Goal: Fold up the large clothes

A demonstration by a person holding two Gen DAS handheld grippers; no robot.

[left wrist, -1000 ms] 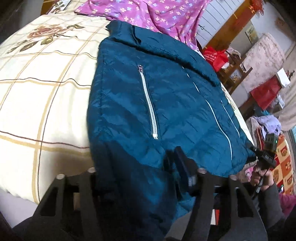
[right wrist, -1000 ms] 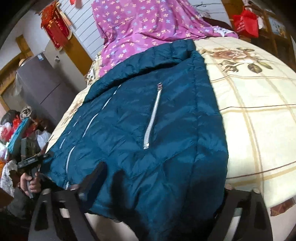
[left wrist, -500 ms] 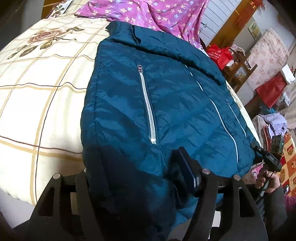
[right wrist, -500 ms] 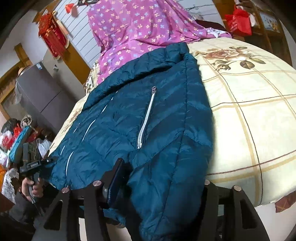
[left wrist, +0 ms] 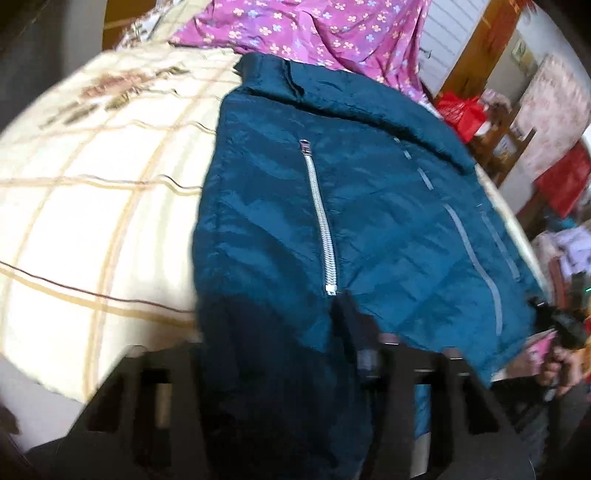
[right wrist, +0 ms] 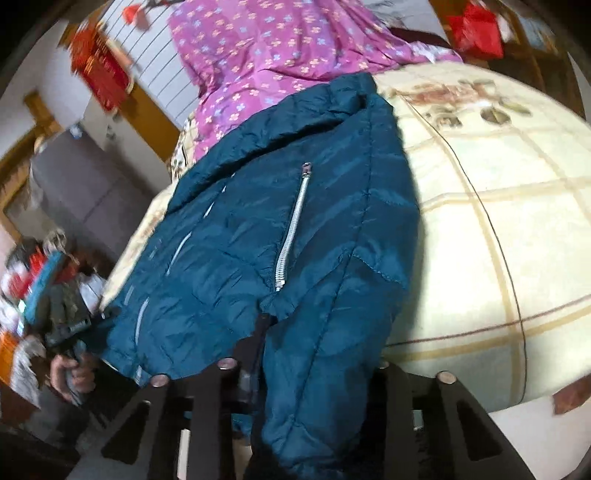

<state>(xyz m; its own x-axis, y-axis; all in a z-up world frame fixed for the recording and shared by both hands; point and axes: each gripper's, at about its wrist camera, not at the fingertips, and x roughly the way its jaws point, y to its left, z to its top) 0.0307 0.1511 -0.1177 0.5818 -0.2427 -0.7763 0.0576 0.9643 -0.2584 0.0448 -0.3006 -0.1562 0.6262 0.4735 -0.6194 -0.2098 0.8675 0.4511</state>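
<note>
Left wrist: teal jacket (left wrist: 369, 229) covers cream plaid bedspread (left wrist: 92, 221).

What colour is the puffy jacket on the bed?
The quilted puffy jacket is dark teal blue, clearest in the right wrist view.

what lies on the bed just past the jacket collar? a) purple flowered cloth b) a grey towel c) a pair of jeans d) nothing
a: past the jacket collar, a purple flowered cloth is spread over the bed; the right wrist view shows the same.
</note>
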